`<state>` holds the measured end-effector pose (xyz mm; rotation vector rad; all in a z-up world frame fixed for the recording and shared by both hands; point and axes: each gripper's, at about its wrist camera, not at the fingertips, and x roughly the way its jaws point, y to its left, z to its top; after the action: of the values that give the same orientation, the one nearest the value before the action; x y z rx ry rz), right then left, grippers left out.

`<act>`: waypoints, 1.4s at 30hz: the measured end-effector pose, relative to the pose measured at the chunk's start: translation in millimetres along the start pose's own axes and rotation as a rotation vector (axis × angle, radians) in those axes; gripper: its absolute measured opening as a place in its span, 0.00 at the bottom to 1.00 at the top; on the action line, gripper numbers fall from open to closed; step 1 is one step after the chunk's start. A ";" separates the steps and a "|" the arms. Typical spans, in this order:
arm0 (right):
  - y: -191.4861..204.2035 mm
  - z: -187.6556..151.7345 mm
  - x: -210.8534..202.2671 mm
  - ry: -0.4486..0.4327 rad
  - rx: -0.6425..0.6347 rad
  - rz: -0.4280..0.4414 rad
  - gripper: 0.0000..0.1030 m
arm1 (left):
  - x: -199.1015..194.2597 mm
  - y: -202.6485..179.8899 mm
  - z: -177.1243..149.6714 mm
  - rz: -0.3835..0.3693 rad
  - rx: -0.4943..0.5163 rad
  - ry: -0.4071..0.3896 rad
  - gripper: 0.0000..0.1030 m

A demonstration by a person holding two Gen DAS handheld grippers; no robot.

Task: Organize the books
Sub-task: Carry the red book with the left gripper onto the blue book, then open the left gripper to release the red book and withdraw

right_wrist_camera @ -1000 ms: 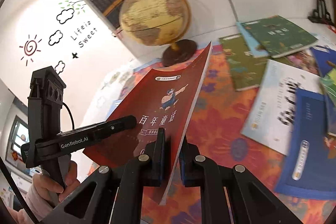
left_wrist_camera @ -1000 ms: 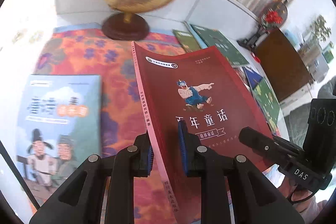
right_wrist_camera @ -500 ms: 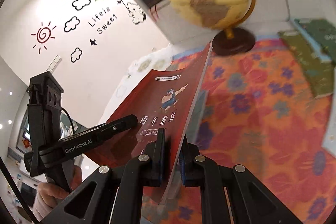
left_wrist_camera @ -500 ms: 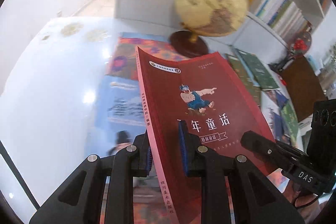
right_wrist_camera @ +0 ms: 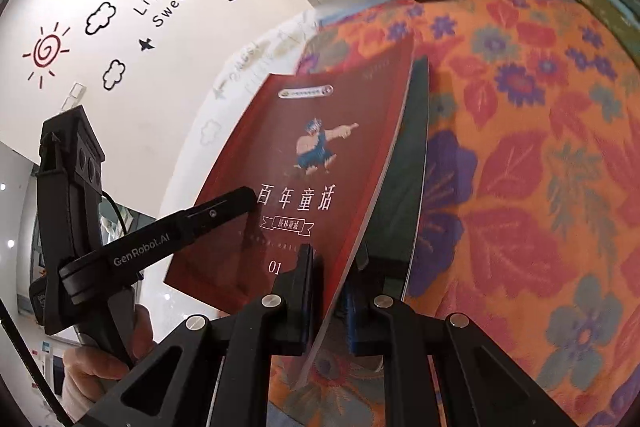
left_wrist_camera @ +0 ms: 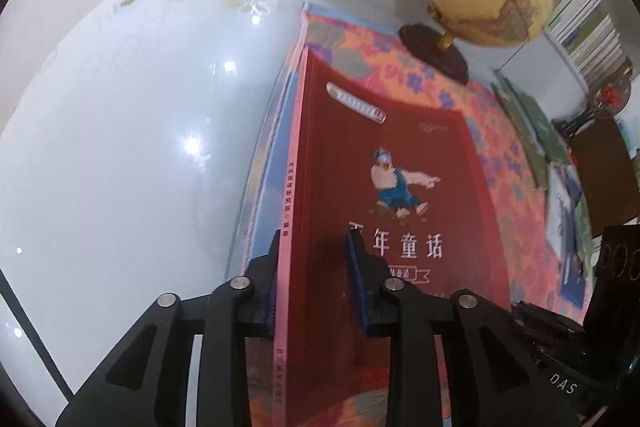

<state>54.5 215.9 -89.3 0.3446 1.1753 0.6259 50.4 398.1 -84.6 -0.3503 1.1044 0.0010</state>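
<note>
Gripping the red book at its page edge, right gripper jaws clamped. Left gripper jaws just opening, straddling the spine, pads looking loose.

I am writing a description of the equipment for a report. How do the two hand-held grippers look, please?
Both are matte black. The left hand-held gripper has two angular fingers with silver rivets and blue ribbed pads. From the right view, its side reads "GenRobot.AI", and a thin black cable runs behind its tall block. The right hand-held gripper has the same build; its body is marked "DAS" in the left view.
</note>
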 end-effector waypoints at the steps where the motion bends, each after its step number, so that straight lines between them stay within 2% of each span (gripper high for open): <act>1: -1.5 0.3 3.6 0.008 0.003 -0.003 0.12 | 1.7 0.5 -0.7 0.004 0.002 0.007 0.27; 8: -4.2 1.3 4.5 0.033 0.026 -0.030 0.13 | 0.3 -6.5 -1.9 0.038 0.038 0.029 0.31; 13: -5.4 4.6 3.8 0.040 0.041 -0.040 0.17 | -1.8 -8.8 -0.9 0.117 0.063 0.037 0.34; 15: -4.0 4.9 3.2 0.048 0.033 -0.031 0.23 | -0.7 -5.2 -1.2 0.178 0.068 0.049 0.33; 20: -2.8 3.5 -0.2 0.066 0.056 -0.045 0.25 | -2.0 -1.7 -2.6 0.194 0.038 0.058 0.34; 22: -5.6 2.3 -5.7 0.069 0.072 -0.057 0.31 | -1.3 -4.2 -3.0 0.212 0.040 0.061 0.34; 24: -8.0 1.3 -13.8 0.064 0.084 -0.078 0.47 | -0.4 -7.7 -3.4 0.230 0.049 0.060 0.34; 27: -11.7 -1.1 -23.1 0.063 0.083 -0.091 0.48 | -0.4 -9.3 -3.2 0.251 0.045 0.059 0.34; 32: -28.7 -3.4 -38.3 0.057 0.114 -0.068 0.48 | -2.7 -14.3 -3.9 0.268 0.037 0.057 0.33; 35: -45.4 -2.3 -48.7 0.018 0.166 0.027 0.48 | -3.7 -27.6 -2.0 0.281 0.066 0.041 0.33; 38: -61.4 1.2 -66.3 -0.030 0.211 0.095 0.48 | -7.3 -41.3 5.4 0.256 0.067 0.019 0.33; 42: -75.3 10.4 -99.4 -0.133 0.209 0.112 0.48 | -16.6 -70.1 22.2 0.204 0.086 -0.031 0.33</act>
<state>60.6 96.1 -53.5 0.6240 1.1008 0.5688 74.4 340.9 -41.8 -0.1585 1.1019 0.1390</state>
